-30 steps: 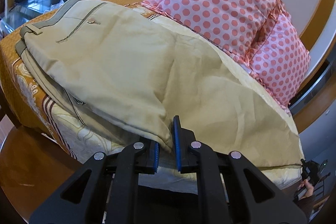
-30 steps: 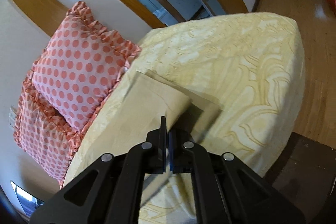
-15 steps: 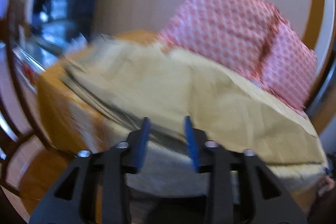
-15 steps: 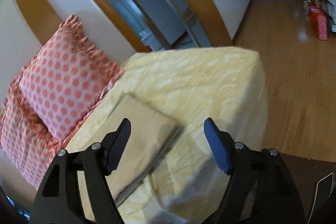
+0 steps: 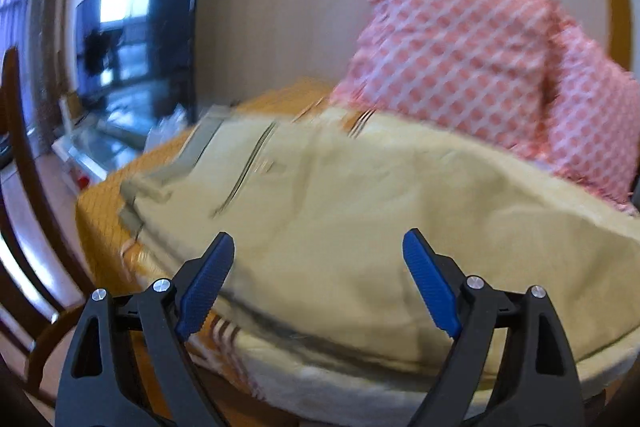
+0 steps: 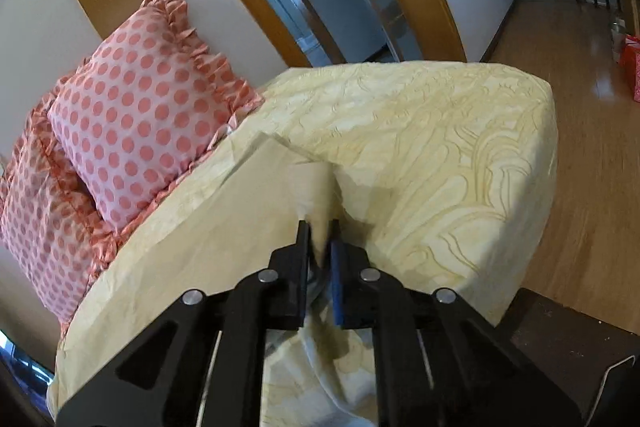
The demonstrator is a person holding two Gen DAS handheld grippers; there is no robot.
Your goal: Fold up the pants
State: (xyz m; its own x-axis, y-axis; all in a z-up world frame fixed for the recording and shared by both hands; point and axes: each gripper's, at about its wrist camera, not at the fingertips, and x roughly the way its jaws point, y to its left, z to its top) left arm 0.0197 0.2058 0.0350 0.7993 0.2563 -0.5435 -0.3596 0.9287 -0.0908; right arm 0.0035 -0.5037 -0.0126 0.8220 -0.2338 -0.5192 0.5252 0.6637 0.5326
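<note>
Beige pants [image 5: 360,203] lie flat across the bed, waistband to the far left, legs running right. My left gripper [image 5: 318,247] is open wide and empty, just in front of the pants' near edge. In the right wrist view the leg end of the pants [image 6: 256,211] lies on the yellow bedspread. My right gripper [image 6: 320,233] is shut on a lifted corner of the pant hem [image 6: 312,191].
Two pink polka-dot pillows [image 5: 472,51] [image 6: 132,119] lean on the wall behind the pants. The bed [image 6: 460,155] has its corner at the right, with wooden floor [image 6: 580,75] beyond. A TV [image 5: 136,27] and a wooden chair frame [image 5: 24,147] stand at left.
My left gripper let go of the pants' edge, opened wide and drew back. My right gripper opened half a second ago and has now shut on the hem corner.
</note>
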